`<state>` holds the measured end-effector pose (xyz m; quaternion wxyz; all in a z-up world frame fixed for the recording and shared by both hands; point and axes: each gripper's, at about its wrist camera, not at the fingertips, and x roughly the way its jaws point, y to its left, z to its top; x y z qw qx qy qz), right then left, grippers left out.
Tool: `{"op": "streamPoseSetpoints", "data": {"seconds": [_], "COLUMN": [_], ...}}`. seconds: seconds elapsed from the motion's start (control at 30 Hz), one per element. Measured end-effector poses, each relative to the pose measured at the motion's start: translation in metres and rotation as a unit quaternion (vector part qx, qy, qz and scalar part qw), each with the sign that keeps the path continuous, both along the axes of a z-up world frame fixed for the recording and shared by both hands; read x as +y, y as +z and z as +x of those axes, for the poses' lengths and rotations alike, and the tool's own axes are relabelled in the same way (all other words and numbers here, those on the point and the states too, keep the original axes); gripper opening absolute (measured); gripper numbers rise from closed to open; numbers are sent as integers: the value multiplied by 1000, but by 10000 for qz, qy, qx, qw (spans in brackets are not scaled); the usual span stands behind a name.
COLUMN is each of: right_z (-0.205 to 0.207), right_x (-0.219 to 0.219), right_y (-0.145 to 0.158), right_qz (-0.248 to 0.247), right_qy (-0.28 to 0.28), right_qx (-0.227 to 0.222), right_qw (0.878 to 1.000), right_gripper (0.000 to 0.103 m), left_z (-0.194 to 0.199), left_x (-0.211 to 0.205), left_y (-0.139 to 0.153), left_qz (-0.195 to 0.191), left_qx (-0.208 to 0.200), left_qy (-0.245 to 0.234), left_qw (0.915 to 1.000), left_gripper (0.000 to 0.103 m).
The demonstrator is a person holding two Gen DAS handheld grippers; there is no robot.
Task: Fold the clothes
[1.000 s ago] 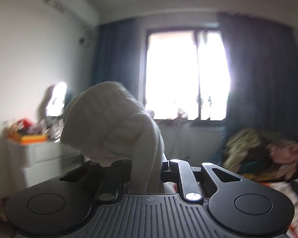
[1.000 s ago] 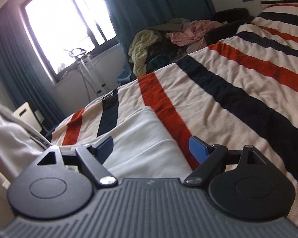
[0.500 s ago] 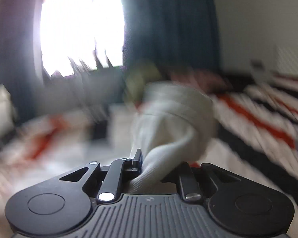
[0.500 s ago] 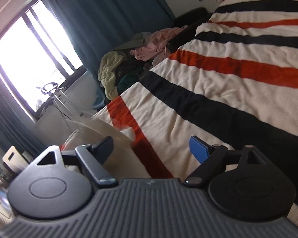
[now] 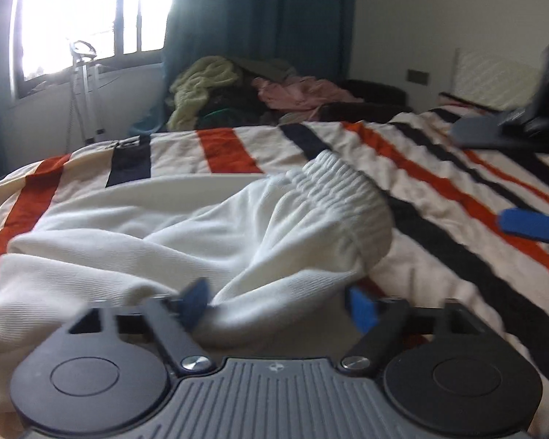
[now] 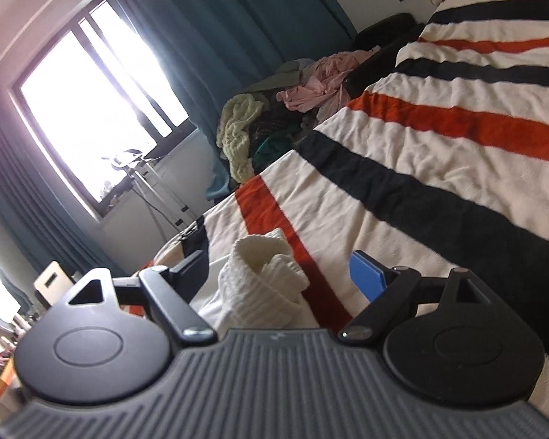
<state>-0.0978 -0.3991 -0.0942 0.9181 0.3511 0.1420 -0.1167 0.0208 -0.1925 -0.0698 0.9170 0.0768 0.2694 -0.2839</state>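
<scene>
White garment [image 5: 208, 241] on striped blanket [image 5: 457, 197], clothes pile [image 5: 238, 91] beyond

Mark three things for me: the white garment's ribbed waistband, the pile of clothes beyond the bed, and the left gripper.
white garment [image 5: 340, 197], left wrist view, on its ribbed elastic waistband.
pile of clothes [image 6: 239, 128], right wrist view, on the pale green knit.
left gripper [image 5: 278, 301], left wrist view, midway between its open blue fingertips.

I am holding my left gripper [image 5: 278, 301] low and level, pointing forward, its blue-padded fingers [image 5: 362, 309] spread wide apart. I am holding my right gripper [image 6: 282, 270] off to the right, rolled to one side, its fingers [image 6: 368, 274] likewise parted wide and gripping nothing.
</scene>
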Motion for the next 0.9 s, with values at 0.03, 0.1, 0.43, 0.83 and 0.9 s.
{"op": "streamPoseSetpoints", "data": {"seconds": [0.03, 0.1, 0.43, 0.83, 0.9], "right_z": [1, 2, 41, 103, 91], "right_x": [0, 0, 7, 19, 21], "right_y": [-1, -5, -43, -42, -26], "right_qz": [62, 240, 1430, 718, 521], "right_qy": [31, 125, 824, 550, 549], "right_qx": [16, 27, 513, 545, -45], "right_qw": [10000, 9996, 9849, 9944, 9971], "right_gripper": [86, 86, 79, 32, 31], "left_z": [-4, -11, -22, 17, 18], "left_x": [10, 31, 125, 162, 164], "left_y": [7, 19, 45, 14, 14], "left_qz": [-29, -35, -455, -818, -961], "left_qx": [-27, -72, -83, 755, 814], "left_qy": [-12, 49, 1428, 1838, 1830], "left_qw": [10000, 10000, 9887, 9766, 9750], "left_gripper": [91, 95, 101, 98, 98]}}
